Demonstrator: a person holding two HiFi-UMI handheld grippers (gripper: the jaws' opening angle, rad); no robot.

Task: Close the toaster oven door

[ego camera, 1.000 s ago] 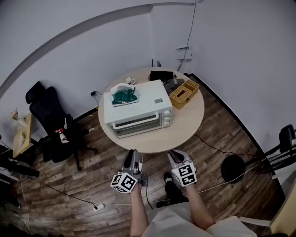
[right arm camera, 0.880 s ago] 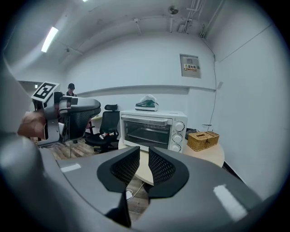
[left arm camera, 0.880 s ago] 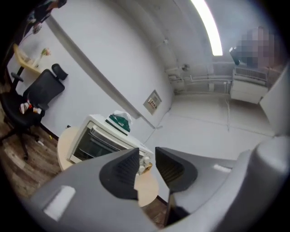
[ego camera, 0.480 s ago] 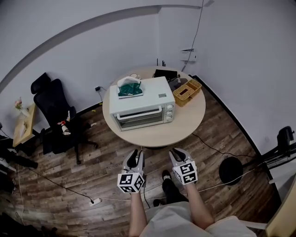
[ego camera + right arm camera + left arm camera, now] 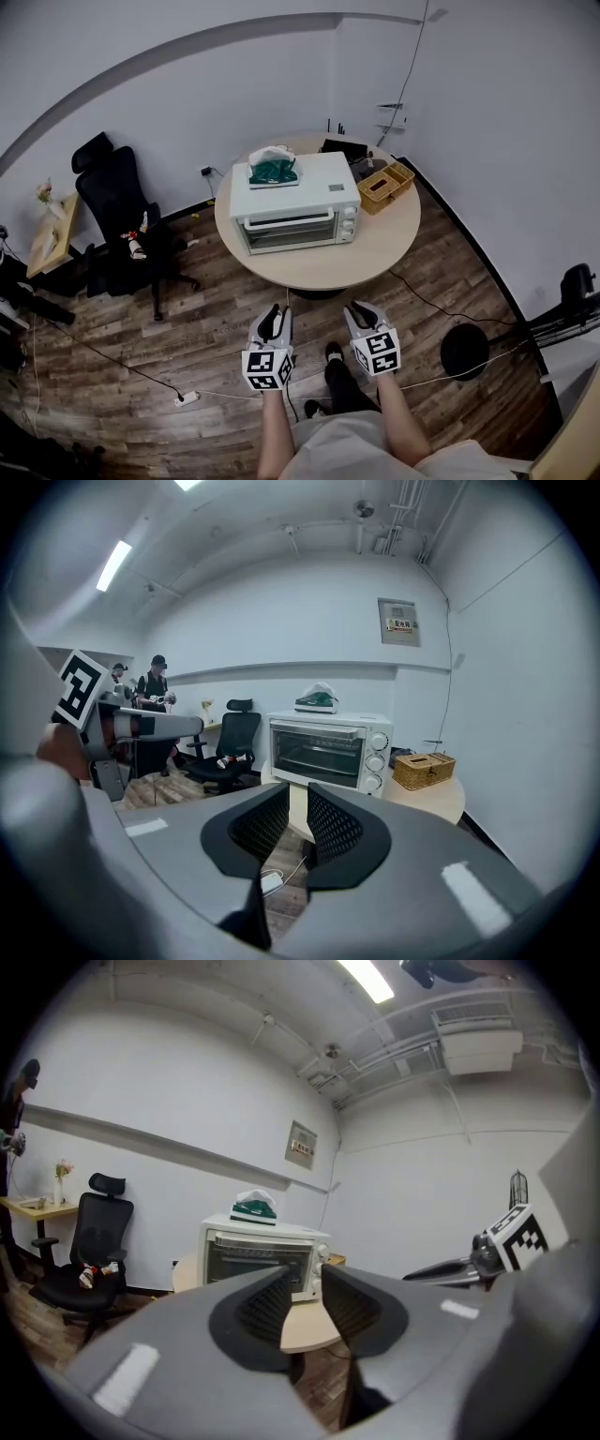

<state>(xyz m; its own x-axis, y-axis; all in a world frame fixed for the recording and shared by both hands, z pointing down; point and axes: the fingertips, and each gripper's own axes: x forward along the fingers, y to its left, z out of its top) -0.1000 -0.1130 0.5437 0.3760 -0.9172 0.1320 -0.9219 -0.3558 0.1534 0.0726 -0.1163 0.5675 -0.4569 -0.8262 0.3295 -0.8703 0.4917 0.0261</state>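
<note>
- Ahead, bare brown wood-plank floor [image 5: 202, 323] lies between me and the round pale wooden table [image 5: 375, 255]; its near edge stands well clear of both grippers.
- White toaster oven [image 5: 295, 211] sits mid-table, turned towards me. Its glass door stands upright against the front, handle along the top, knobs at its right.
- Green-and-white tissue pack [image 5: 273, 170] lies on the oven roof. A woven tan basket box [image 5: 385, 186] stands just beside the oven on the right, and a black device [image 5: 343, 147] lies behind at the table's far edge.
- To the left, a black office chair [image 5: 122, 220] stands near the table. A white power strip [image 5: 186, 397] and thin cables lie on the planks, and a round black base [image 5: 466, 348] sits on the floor to the right.
- Left gripper [image 5: 273, 319] is held low over the floor, aimed at the oven. Its ribbed black jaws are parted by a modest gap, with nothing between them.
- Right gripper [image 5: 360, 312] is just beside it, aimed the same way. Its jaws stand a narrower slit apart, likewise empty and touching nothing.
</note>
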